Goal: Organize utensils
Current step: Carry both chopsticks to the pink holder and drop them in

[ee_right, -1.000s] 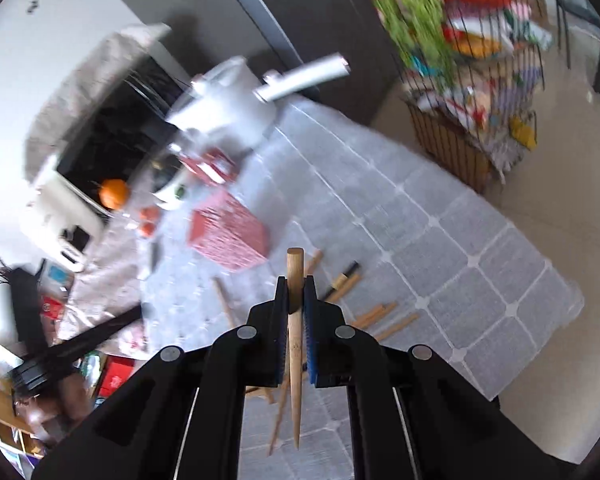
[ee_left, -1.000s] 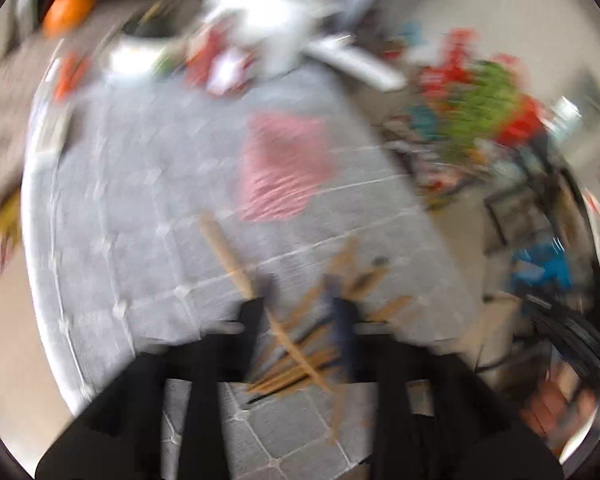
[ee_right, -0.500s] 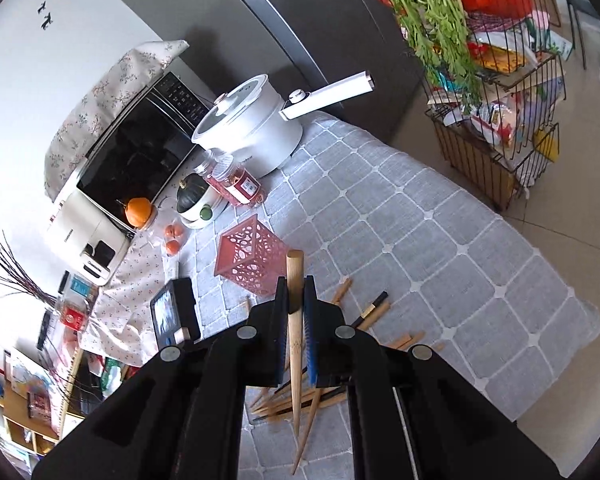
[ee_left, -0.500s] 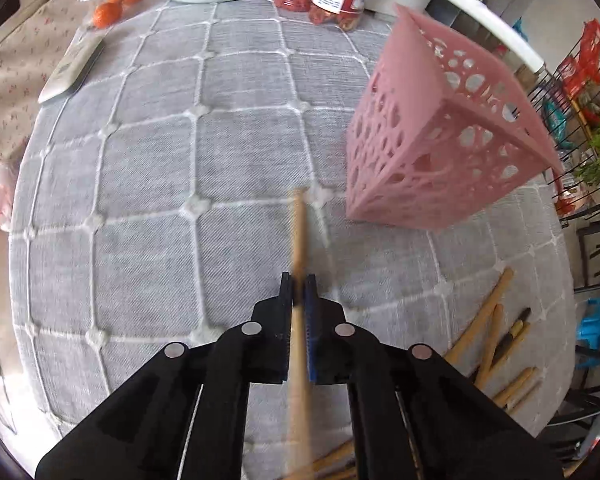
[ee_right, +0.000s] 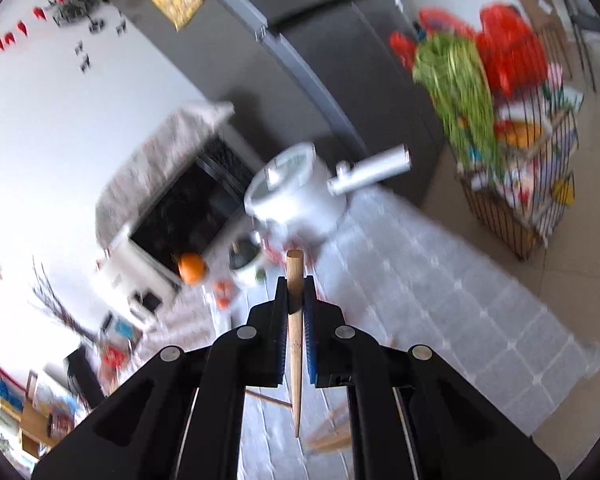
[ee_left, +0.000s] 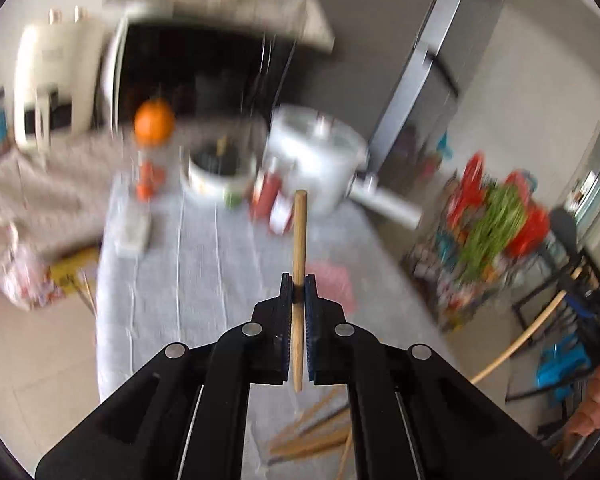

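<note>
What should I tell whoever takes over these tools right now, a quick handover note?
Left tool: shut on a wooden chopstick, lifted over the grey tablecloth.
Right tool: shut on another chopstick, also off the table.
Pink holder: blurred, just beyond the left tool; nothing can be seen inside it.
Loose chopsticks: piled on the cloth below the left tool.
Done: both picks. Left: put both sticks in the holder, then likely clear the pile.
</note>
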The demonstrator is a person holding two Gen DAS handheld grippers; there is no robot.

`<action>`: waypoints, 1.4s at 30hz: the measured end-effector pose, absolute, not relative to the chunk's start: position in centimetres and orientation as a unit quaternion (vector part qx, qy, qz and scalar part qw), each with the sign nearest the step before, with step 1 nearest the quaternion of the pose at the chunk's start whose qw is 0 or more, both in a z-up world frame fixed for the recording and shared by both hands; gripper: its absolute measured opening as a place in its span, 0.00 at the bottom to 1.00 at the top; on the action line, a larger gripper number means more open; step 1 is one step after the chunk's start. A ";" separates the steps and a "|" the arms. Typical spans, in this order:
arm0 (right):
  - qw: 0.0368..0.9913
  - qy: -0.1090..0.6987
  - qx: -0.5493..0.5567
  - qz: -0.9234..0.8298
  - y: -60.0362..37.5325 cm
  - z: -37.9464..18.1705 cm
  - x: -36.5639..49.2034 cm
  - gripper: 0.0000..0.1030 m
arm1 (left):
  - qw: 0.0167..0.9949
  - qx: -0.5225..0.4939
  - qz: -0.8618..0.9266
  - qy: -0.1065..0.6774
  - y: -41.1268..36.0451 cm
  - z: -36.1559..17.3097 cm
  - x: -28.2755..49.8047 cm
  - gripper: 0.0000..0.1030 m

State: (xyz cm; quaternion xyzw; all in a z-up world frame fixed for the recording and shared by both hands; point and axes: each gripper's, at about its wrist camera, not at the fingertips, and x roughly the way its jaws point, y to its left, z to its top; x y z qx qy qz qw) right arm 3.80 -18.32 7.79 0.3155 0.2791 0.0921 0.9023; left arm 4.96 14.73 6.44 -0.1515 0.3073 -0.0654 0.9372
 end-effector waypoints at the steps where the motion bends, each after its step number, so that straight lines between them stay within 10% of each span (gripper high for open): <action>1: 0.906 0.264 0.319 0.088 -18.6 8.6 4.0 0.07 | 0.943 -0.150 -0.062 0.290 14.6 7.6 4.9 0.05; 15: 0.928 0.166 0.331 0.023 -19.1 9.6 9.2 0.07 | 0.948 -0.142 -0.038 0.283 10.1 6.6 15.0 0.07; 19: 0.927 0.170 0.334 0.025 -18.6 9.0 10.7 0.07 | 0.941 -0.159 -0.042 0.297 10.8 4.1 15.3 0.31; 25: 0.933 0.181 0.310 0.016 -16.6 8.2 12.5 0.07 | 0.937 -0.198 -0.025 0.285 14.3 3.9 12.8 0.37; 42: 0.942 0.224 0.248 0.020 -9.2 3.6 18.8 0.12 | 0.932 -0.184 -0.010 0.312 16.5 2.0 12.7 0.39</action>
